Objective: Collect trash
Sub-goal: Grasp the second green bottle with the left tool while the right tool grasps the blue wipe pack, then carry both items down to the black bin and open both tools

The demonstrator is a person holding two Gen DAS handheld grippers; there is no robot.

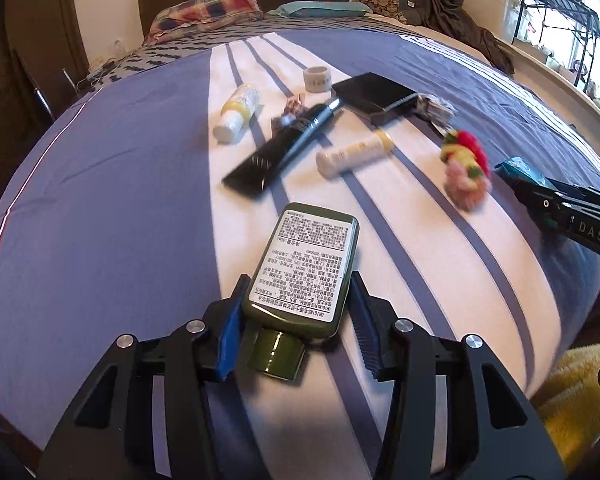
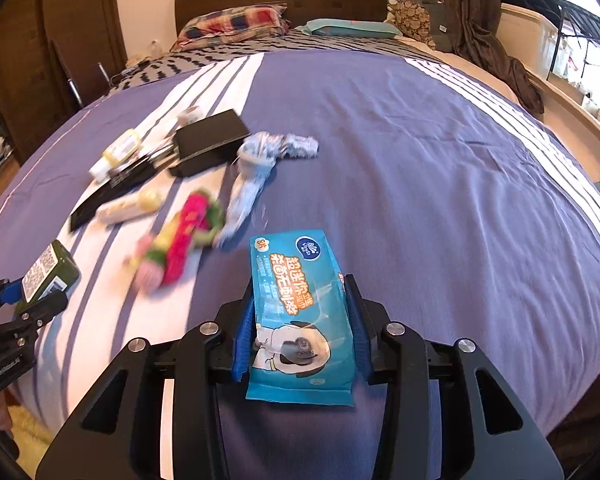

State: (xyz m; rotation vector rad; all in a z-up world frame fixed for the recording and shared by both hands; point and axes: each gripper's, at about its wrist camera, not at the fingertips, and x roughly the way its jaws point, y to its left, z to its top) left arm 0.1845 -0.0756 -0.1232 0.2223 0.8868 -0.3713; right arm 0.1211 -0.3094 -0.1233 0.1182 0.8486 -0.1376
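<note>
Both tools loaded at once here! The left tool (image 1: 296, 320) has its pads clamped on the sides of the green bottle (image 1: 304, 268), cap end toward the camera, label up. The right tool (image 2: 300, 328) pinches the blue wipes pack (image 2: 296, 312) between its pads, the pack poking forward over the bed (image 2: 440, 184).

So two pieces are in hand, nothing binned that I can see, and no bin in view. Plenty left on the bed: two yellow-and-white tubes (image 1: 238, 114), a long black tube (image 1: 284, 144), a black box (image 1: 370, 94), a tape roll (image 1: 317, 79), a knitted toy (image 1: 466, 168) and a crumpled wrapper (image 2: 256, 168), all ahead of the tools and well apart from them.
</note>
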